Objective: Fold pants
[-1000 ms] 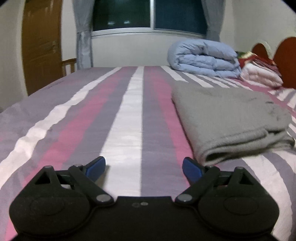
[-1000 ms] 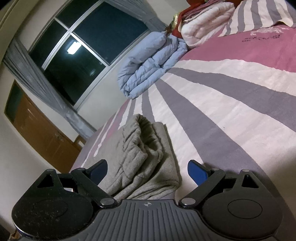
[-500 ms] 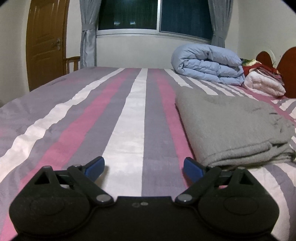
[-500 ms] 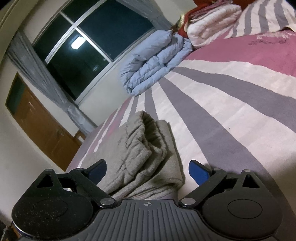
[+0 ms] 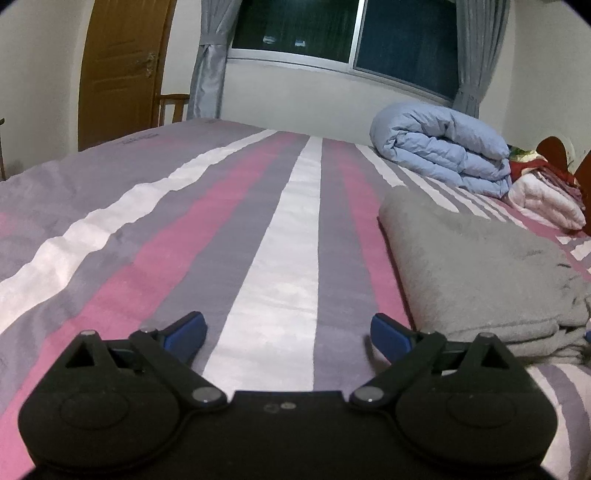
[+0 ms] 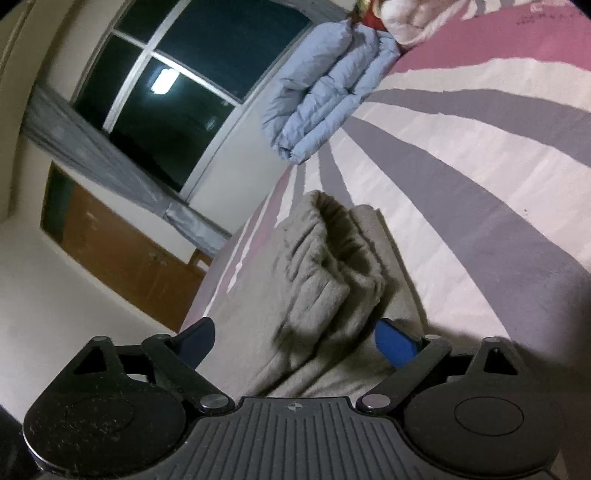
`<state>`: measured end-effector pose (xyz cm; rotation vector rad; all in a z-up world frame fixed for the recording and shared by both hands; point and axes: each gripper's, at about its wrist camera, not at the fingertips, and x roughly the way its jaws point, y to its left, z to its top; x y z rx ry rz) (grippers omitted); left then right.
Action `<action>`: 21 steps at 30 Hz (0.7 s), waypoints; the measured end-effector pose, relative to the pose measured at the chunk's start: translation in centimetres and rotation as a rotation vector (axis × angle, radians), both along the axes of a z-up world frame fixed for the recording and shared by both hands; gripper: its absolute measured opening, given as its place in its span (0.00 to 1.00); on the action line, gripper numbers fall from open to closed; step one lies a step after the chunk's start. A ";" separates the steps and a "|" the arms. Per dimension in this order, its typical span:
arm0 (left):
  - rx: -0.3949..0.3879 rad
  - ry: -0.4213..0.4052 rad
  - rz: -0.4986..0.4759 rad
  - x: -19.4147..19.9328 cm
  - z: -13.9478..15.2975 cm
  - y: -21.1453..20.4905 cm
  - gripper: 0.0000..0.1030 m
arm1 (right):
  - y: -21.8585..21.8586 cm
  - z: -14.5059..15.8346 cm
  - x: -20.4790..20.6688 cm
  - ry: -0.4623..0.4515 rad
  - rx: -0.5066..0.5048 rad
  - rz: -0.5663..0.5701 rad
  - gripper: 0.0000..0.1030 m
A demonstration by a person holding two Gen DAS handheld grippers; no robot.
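Two grippers, both with their jaws spread wide and nothing clamped between them. The left gripper [image 5: 288, 328] hangs low over the striped bedspread [image 5: 207, 236], its blue fingertips [image 5: 186, 329] framing a white stripe and a grey one. The folded grey pants [image 5: 476, 273] lie just to the right of its right fingertip, outside the jaws, as a flat stack with layered edges facing the near side.

The right gripper [image 6: 295, 338] is tilted, so the room leans in its view. Here the pants [image 6: 325, 295] sit directly ahead and reach in between the spread fingertips; the bunched, wrinkled end of the stack lies in the gap. Whether either fingertip touches the cloth cannot be told.

Farther off on the bed, a rolled light-blue quilt [image 5: 443, 147] rests near the far right, with pale pink bedding [image 5: 543, 199] beside it. Behind the bed are a dark window [image 5: 343, 33], grey curtains [image 5: 210, 62] and, at far left, a brown wooden door [image 5: 122, 66].
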<state>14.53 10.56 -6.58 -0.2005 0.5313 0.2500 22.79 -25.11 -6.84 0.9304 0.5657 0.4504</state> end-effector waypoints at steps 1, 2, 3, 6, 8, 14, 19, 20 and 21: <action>0.002 0.003 0.002 0.0 0.0 -0.1 0.88 | 0.1 -0.3 0.6 0.019 0.017 0.003 0.78; 0.002 0.005 0.003 0.0 -0.1 0.0 0.88 | 0.1 -0.6 1.2 0.039 0.032 0.005 0.74; 0.001 0.007 0.004 0.0 -0.1 0.0 0.88 | 0.4 -0.9 1.6 0.054 0.033 0.003 0.64; 0.002 0.010 0.008 0.0 -0.1 -0.1 0.89 | 0.7 -1.3 2.5 0.085 0.016 0.006 0.50; 0.007 0.014 0.008 0.1 -0.2 -0.3 0.89 | 0.6 -1.0 2.6 0.074 -0.010 0.009 0.42; 0.027 0.023 -0.006 0.4 -0.5 -0.8 0.89 | 0.4 0.0 -0.2 0.011 -0.029 -0.025 0.40; 0.020 0.016 -0.002 0.2 -0.4 -0.7 0.89 | -0.2 -1.6 0.3 0.078 0.029 -0.045 0.41; 0.018 0.010 -0.003 0.1 -0.3 -0.6 0.89 | -0.3 -1.3 0.2 0.072 0.022 -0.037 0.42; 0.013 0.002 -0.003 0.0 -0.1 -0.4 0.89 | -0.4 -0.9 0.0 0.065 0.012 -0.039 0.47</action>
